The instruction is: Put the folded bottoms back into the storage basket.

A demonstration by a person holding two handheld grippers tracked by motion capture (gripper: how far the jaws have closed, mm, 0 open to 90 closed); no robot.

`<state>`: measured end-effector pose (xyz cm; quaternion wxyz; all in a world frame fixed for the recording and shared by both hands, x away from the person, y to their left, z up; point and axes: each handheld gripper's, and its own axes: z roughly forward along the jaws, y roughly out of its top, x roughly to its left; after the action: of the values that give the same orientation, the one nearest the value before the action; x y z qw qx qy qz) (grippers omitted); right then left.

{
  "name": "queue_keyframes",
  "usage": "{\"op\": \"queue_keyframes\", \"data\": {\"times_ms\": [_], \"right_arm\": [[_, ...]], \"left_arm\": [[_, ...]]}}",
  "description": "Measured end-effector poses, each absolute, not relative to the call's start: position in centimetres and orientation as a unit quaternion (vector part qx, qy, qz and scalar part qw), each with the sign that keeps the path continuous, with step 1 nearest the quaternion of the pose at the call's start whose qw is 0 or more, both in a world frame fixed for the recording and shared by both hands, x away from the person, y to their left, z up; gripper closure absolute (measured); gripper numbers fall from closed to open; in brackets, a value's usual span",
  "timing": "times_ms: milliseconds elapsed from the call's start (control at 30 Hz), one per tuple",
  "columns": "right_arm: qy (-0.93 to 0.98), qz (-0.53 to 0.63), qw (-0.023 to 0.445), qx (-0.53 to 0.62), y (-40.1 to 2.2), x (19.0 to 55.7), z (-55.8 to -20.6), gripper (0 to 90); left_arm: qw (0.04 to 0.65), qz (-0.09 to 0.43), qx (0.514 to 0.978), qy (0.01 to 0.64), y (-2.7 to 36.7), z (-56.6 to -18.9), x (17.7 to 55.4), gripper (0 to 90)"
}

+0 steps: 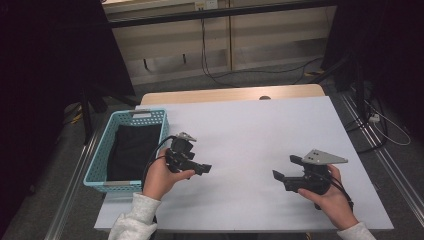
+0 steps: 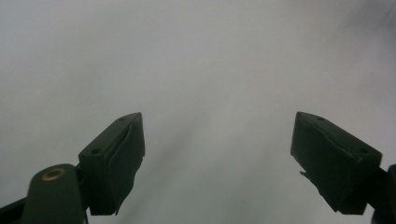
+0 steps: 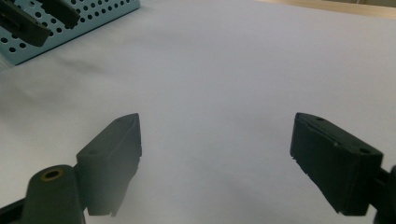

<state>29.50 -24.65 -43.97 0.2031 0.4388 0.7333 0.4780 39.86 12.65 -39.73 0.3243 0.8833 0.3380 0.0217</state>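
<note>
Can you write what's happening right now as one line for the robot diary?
left gripper: open, empty, beside basket | right gripper: open, empty, over white table | black cloth: in basket

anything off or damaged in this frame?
Nothing stands out. Black cloth lies inside the blue basket, nothing spilled. Left gripper and right gripper are open and empty over the white table.

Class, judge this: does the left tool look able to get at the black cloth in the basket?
Probably yes: the left tool is open, beside the basket, and the cloth lies uncovered.
</note>
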Motion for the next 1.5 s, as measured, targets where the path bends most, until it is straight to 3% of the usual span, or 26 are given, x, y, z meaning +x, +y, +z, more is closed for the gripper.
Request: {"op": "queue_keyframes", "data": {"times_ms": [1500], "right_arm": [[0.733, 0.464, 0.211, 0.450, -27.3, 27.4, -44.6, 16.1]], "left_arm": [[0.365, 0.037, 0.866, 0.340, 15.5, -41.6, 37.4, 13.8]]}}
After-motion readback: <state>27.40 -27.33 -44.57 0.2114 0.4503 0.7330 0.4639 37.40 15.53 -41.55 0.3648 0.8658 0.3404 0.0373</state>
